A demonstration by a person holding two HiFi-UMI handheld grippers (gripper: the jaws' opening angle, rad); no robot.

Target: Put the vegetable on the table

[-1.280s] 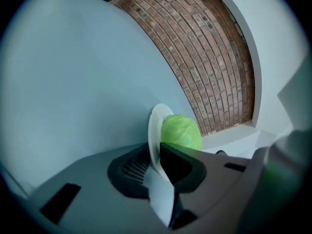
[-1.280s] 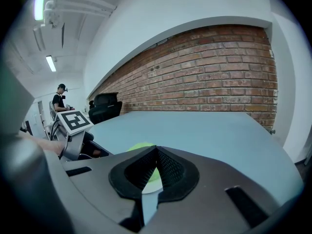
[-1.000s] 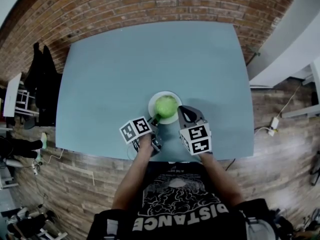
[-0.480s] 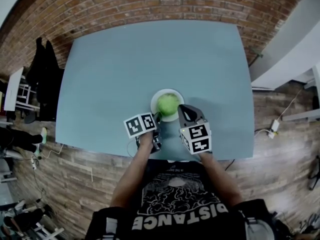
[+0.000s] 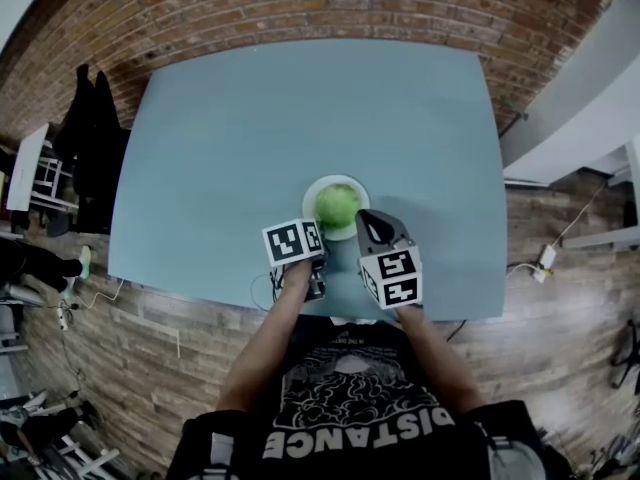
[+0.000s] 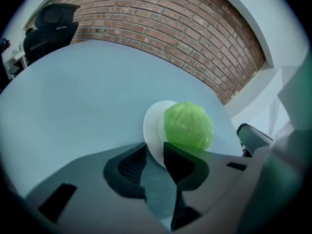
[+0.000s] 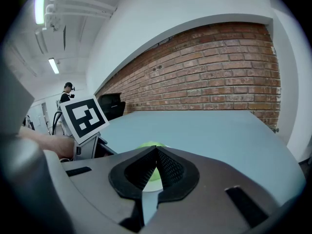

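Note:
A round green vegetable [image 5: 337, 206] sits on a small white plate [image 5: 334, 184] near the front edge of the blue-grey table [image 5: 250, 138]. My left gripper [image 5: 316, 235] is at the plate's near-left rim. In the left gripper view its jaws [image 6: 155, 147] are slightly open, with the plate's rim [image 6: 152, 130] showing in the narrow gap and the vegetable [image 6: 188, 125] just beyond. My right gripper [image 5: 372, 225] hovers at the plate's near-right side. Its jaws [image 7: 156, 151] are shut on nothing, with the vegetable [image 7: 148, 145] partly hidden behind them.
A brick wall [image 5: 300, 8] runs along the table's far side. A black office chair [image 6: 48, 26] stands at the far left corner. The table's front edge [image 5: 300, 303] is close below both grippers. A person [image 7: 67, 92] stands far off.
My left gripper has moved right and forward to the plate's rim. The right gripper, the plate and the vegetable have stayed where they were.

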